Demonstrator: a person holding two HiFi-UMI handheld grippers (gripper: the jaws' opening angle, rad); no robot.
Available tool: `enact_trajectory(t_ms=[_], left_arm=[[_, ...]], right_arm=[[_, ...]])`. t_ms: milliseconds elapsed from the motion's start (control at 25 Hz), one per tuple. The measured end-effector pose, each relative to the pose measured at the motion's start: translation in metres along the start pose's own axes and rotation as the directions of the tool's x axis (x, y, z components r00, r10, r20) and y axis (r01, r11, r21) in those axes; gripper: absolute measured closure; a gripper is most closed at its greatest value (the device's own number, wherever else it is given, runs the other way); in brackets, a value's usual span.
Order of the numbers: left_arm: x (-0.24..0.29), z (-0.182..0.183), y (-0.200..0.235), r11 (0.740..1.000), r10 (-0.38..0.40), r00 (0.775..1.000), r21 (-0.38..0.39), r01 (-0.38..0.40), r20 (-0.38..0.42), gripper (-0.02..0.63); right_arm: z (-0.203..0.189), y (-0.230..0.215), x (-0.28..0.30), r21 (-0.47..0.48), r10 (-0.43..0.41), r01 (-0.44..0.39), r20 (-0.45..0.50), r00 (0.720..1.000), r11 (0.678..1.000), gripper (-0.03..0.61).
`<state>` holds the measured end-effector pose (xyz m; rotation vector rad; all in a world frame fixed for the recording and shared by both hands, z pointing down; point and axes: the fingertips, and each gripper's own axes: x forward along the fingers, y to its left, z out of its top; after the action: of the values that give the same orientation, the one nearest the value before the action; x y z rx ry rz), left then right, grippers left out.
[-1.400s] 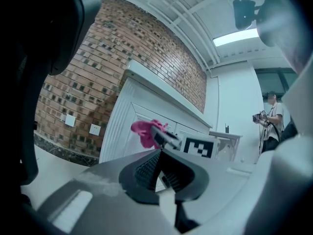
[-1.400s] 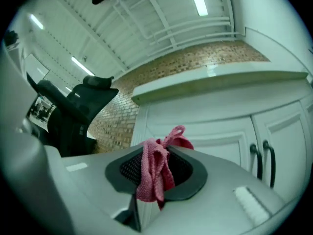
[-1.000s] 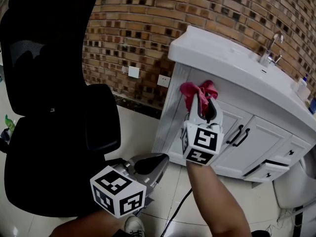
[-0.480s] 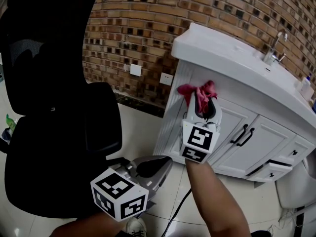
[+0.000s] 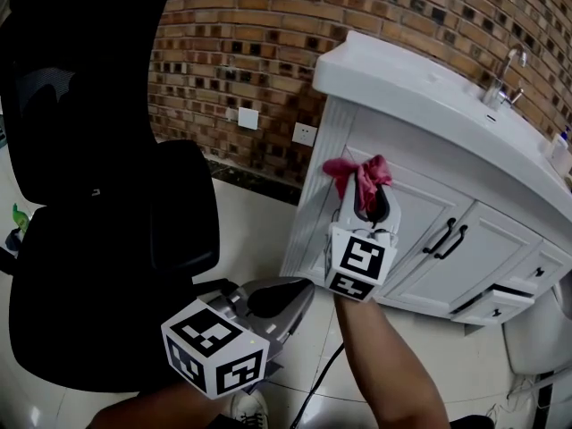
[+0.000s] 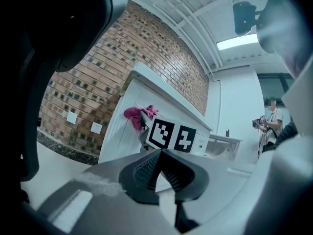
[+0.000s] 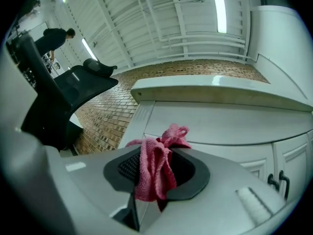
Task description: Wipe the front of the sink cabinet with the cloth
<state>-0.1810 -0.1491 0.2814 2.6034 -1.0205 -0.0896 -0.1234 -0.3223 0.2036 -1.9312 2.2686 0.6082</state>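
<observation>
Right tool (image 5: 365,189) is clamped on the cloth (image 5: 359,173) and nothing else. The pink cloth is bunched into a narrow wad, its long axis running along the jaws. In the right gripper view the cloth (image 7: 155,173) drapes back over the pads, and its knotted free end sticks out past the tips of the right tool (image 7: 157,156), pointing at the sink cabinet (image 7: 220,126). From the head view the cloth end sits at the upper left of the sink cabinet (image 5: 420,208) front, just under the basin top and beside the fluted left corner. Can't tell whether it actually touches the panel. Right tool points up and forward into the cabinet front, marker cube toward the camera. Left tool (image 5: 288,295) is low, off the cabinet's left front corner and well apart from it. In the left gripper view the jaws of the left tool (image 6: 159,152) meet at the tips with nothing between them, aimed toward the cabinet. A black office chair (image 5: 98,204) stands left of the cabinet.
</observation>
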Motion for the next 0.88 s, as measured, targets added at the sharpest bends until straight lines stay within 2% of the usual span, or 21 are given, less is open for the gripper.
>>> enact_trajectory(t_ms=[240,520,880], left_arm=[[-0.002,0.001,0.003,1.0,0.015,1.0,-0.004,-0.015,0.0,0.607],[0.0,-0.002,0.005,1.0,0.018,1.0,-0.006,-0.018,-0.01,0.607],[-0.001,-0.002,0.006,1.0,0.019,1.0,-0.017,-0.019,-0.011,0.607]], right_arm=[[-0.033,0.002,-0.007,0.057,0.011,-0.007,-0.07,0.998,0.998,0.46],[-0.062,0.009,-0.016,0.067,0.016,-0.009,-0.105,0.994,0.998,0.46],[-0.119,0.023,-0.036,0.058,0.046,-0.035,-0.186,0.981,0.998,0.463]])
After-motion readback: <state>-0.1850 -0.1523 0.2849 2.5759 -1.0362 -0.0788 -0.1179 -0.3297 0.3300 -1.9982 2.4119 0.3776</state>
